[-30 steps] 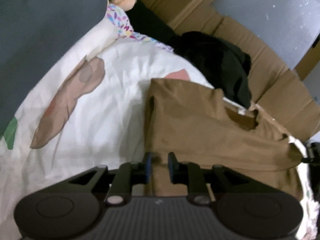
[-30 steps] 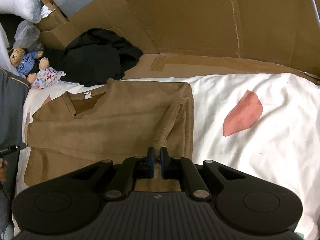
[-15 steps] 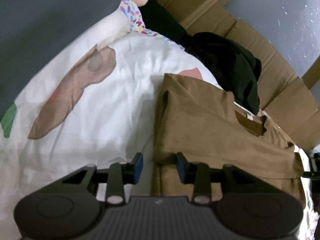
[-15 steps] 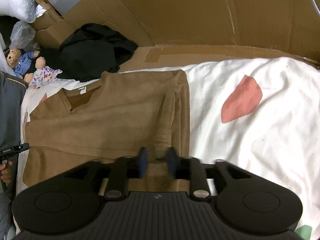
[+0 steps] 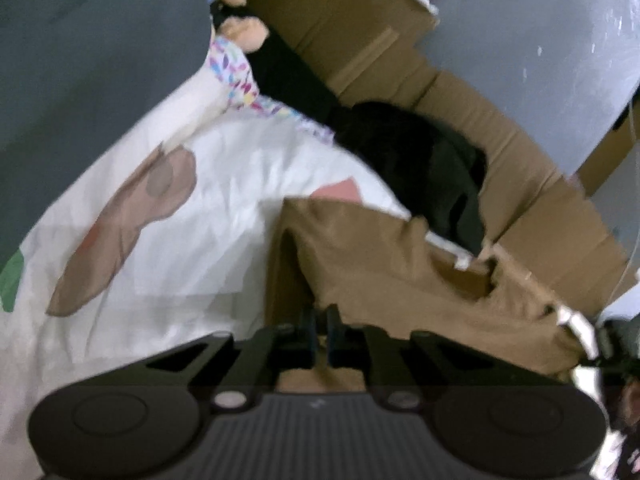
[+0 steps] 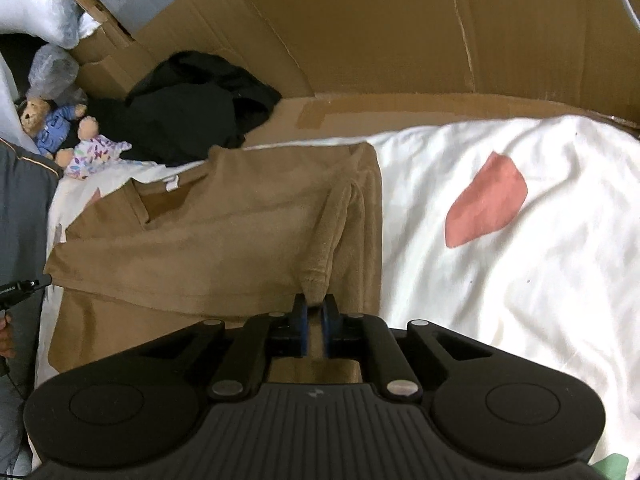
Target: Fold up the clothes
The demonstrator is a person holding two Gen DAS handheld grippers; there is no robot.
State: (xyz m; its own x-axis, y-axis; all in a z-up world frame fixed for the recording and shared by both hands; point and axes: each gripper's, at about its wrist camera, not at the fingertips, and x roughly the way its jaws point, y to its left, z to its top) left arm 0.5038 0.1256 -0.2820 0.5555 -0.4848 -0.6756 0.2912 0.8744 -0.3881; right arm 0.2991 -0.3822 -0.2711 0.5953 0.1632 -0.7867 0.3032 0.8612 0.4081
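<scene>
Right wrist view: right gripper [image 6: 315,310] pinched tight on the cuff of the folded-in sleeve [image 6: 320,280] of the brown shirt [image 6: 208,240], its jaws having just closed on it. The shirt lies flat on the white sheet [image 6: 520,300], collar toward the black garment [image 6: 192,112].

Left gripper [image 5: 319,322] likewise just closed, clamped on the shirt's left edge [image 5: 340,272]; view blurred.

Risks, as I judge them:
- both grips look thin; a quick lift could slip a cuff free
- uneven pull would skew the fold
- the sheet may bunch if caught with the fabric

Room: open sheet right of the shirt; cardboard wall [image 6: 400,40] and black garment crowd its far side; a person's grey clothing [image 6: 20,220] borders its left.
</scene>
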